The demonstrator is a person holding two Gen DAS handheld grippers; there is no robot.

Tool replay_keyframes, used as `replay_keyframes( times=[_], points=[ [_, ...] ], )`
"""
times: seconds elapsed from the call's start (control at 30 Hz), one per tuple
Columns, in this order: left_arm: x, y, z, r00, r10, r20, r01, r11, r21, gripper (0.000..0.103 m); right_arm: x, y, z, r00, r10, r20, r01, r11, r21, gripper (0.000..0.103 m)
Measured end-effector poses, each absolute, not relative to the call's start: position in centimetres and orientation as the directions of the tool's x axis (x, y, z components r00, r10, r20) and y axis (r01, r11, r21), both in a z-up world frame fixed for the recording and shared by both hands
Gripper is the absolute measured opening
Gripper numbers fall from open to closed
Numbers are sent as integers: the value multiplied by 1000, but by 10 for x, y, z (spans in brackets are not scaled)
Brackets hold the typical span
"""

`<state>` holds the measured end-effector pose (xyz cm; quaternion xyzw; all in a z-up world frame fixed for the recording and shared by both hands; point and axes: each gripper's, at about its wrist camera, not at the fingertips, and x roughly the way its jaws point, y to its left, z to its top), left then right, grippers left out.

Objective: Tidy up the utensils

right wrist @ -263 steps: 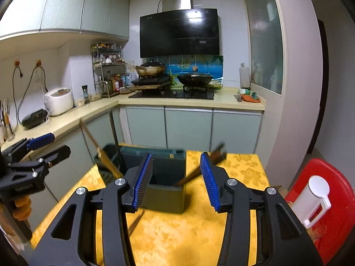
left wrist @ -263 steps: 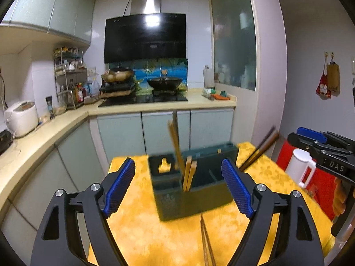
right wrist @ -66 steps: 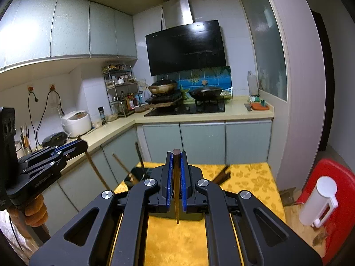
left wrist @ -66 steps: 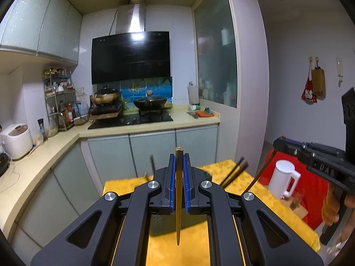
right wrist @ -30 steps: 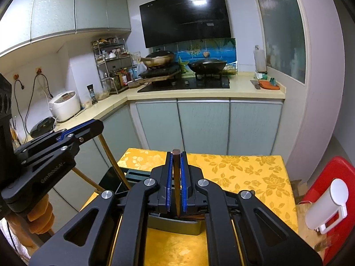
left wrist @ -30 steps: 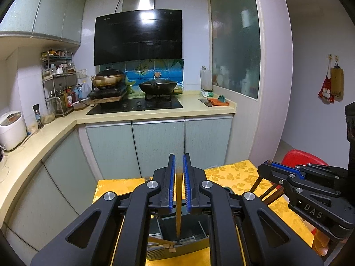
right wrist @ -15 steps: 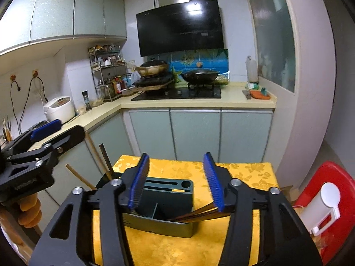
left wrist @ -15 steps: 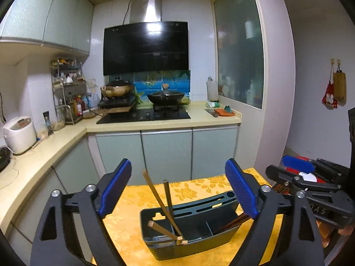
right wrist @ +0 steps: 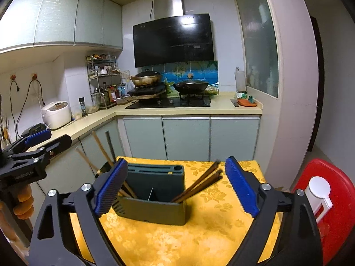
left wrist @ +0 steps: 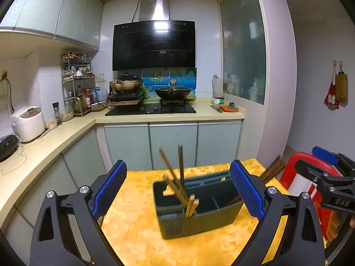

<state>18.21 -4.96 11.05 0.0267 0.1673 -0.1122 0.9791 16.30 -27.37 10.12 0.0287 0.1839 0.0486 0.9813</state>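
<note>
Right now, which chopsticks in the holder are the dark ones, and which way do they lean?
The dark chopsticks fan out of the holder's right-hand compartment, leaning right; the light wooden chopsticks stand in the left end.

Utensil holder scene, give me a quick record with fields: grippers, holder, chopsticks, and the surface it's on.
left gripper: open, fingers spread wide, holding nothing
right gripper: open, fingers spread wide, holding nothing
utensil holder: dark green, divided into compartments, upright on the table
light chopsticks: in the holder's left compartment, leaning
dark chopsticks: in the holder's right compartment, leaning out to the right
tablecloth: yellow, floral pattern
</note>
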Motion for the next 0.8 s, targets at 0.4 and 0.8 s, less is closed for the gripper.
replay_keyframes(
  times=[0.4,0.8],
  points=[
    [125,-29,58,926,-159,-343,183,982,39,92,105,-250,63,938,149,-314,-140,989,49,96],
    [80,-18,24,935,-102,-340,120,992,32,96,73,-235,38,944,104,-313,-96,995,41,96]
  ],
)
